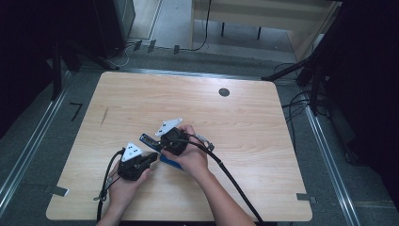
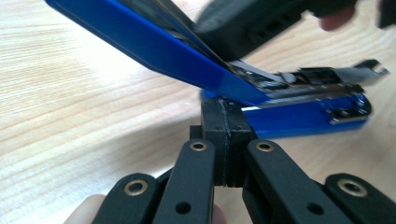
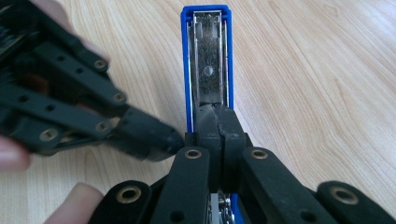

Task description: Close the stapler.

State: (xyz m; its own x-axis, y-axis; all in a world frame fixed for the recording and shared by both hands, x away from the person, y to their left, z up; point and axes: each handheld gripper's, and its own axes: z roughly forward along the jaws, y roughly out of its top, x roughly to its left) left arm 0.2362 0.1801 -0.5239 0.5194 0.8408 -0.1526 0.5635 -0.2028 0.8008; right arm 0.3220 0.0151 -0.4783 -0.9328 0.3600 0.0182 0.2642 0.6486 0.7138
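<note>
A blue stapler [image 1: 155, 148] lay near the middle of the wooden table [image 1: 244, 122], a little toward the near edge, and it stood hinged open: its blue top cover [image 2: 154, 46] was raised at a slant above the metal staple rail [image 2: 322, 79] and the blue base [image 2: 303, 119], which rested on the tabletop.

The left gripper [image 1: 149, 160] was held low at the near left of the stapler. Its two black jaws were pressed flat together with nothing between them, and their tips sat right at the hinge end of the stapler, just under the raised cover; whether they touched it could not be told.

The right gripper [image 1: 165, 143] came in from the right, over the stapler. Its jaws were also closed tight against each other, their tips resting on or just above the staple rail [image 3: 208, 60], near its middle. The left gripper's closed tips [image 3: 175, 140] lay just beside them.
</note>
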